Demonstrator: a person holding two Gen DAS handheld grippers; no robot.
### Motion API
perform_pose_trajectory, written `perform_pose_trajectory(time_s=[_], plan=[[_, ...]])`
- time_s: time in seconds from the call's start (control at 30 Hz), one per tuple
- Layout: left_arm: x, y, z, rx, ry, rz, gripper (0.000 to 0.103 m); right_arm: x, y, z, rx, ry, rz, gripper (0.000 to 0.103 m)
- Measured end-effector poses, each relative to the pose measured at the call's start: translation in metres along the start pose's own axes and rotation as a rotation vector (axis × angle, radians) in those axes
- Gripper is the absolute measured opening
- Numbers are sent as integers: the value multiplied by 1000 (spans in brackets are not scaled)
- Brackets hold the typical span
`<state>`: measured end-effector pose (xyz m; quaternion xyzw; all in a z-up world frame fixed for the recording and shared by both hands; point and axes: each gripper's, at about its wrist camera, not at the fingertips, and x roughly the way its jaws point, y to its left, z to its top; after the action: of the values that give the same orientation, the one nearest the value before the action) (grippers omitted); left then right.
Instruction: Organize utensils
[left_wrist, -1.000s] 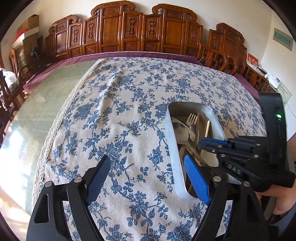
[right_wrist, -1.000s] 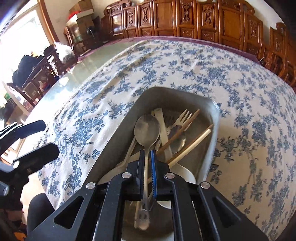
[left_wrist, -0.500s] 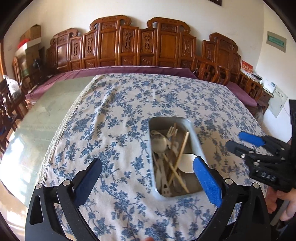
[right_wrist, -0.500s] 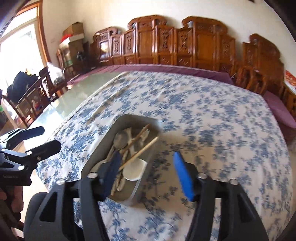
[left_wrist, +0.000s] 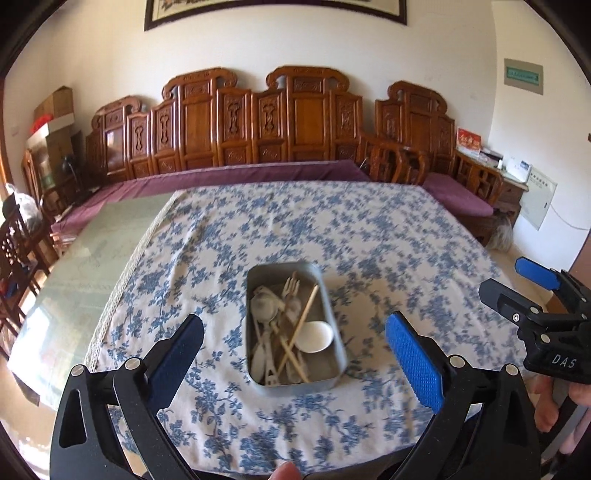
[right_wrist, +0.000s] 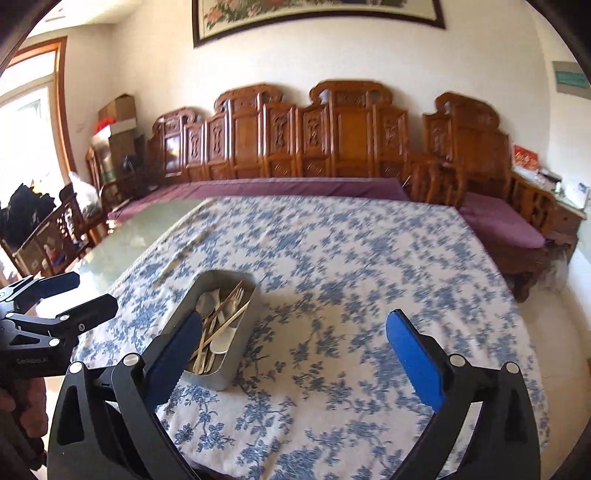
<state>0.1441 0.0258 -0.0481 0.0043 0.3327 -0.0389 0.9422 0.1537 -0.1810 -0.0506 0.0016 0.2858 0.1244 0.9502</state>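
A grey metal tray (left_wrist: 334, 321) sits on the blue floral tablecloth and holds spoons, a fork (left_wrist: 290, 288), wooden chopsticks (left_wrist: 304, 315) and a white ladle (left_wrist: 314, 336). My left gripper (left_wrist: 293, 350) is open and empty, held back above the tray. My right gripper (right_wrist: 293, 347) is open and empty, to the right of the tray (right_wrist: 242, 338). The right gripper also shows at the right edge of the left wrist view (left_wrist: 517, 284). The left gripper also shows at the left edge of the right wrist view (right_wrist: 70, 291).
The floral tablecloth (left_wrist: 369, 236) covers most of the table; bare glass tabletop (left_wrist: 92, 258) lies to the left. Carved wooden chairs (left_wrist: 306, 122) line the far wall. A purple cushioned bench (right_wrist: 498, 221) stands to the right.
My right gripper let go of a spoon into the tray and opened. Both grippers pulled back and up, away from the tray.
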Motion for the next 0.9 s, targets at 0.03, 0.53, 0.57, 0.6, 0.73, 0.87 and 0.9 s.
perform_pose_trajectory(time_s=[0.03,0.53,0.57,0.6,0.73,0.87,0.9], plan=[[-6,-4,2,2,-11,-2,95,-7,-1,1,4,-14,-3,100],[-69,-23,11,-3,-122,-1,95,-93,1,13,-1,-186,-34,100],[-71,-23,11,-3,-127,-1,95,-95,2,13,-2,-190,-35,100],[-72,-24,11,-2,-131,0,95,-96,2,13,-1,-192,-37,100],[-76,-25,12,1,-144,6,95,-97,2,13,2,-195,-36,100],[-78,-24,11,-4,-148,4,95,-97,3,13,3,-192,-39,100],[-78,-24,10,-4,-150,5,95,-97,3,14,3,-192,-39,100]])
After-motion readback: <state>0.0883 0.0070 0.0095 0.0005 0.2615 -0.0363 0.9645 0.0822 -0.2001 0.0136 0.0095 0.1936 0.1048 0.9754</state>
